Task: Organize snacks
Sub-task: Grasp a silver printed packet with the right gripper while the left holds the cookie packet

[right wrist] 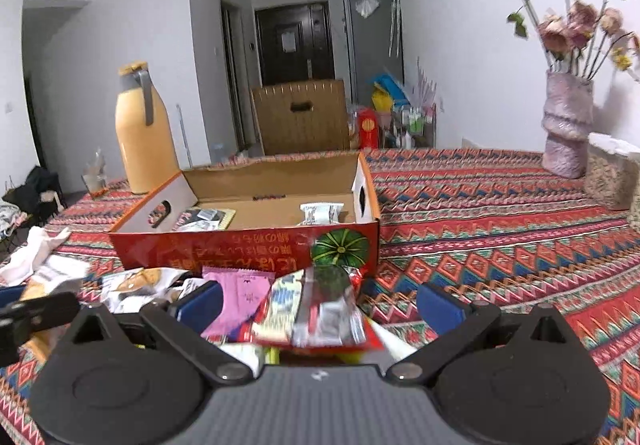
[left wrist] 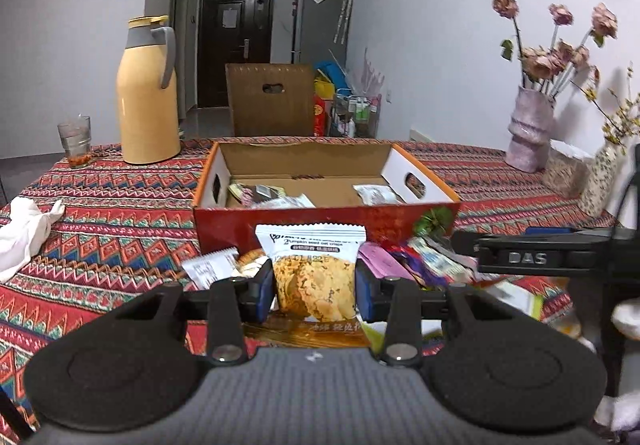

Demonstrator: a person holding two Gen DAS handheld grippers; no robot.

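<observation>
Left wrist view: a patterned tablecloth (left wrist: 120, 205) covers the table, and an open red cardboard box (left wrist: 320, 223) sits ahead with a few packets already inside. Loose snacks (left wrist: 404, 261) lie heaped just in front of its near wall. The left gripper (left wrist: 315, 287) pinches an upright cracker packet (left wrist: 314, 269), long axis vertical, directly facing the box. The box opening lies beyond and above the pads. The right gripper (right wrist: 320, 303) hangs with jaws spread over the heap, gripping nothing.
</observation>
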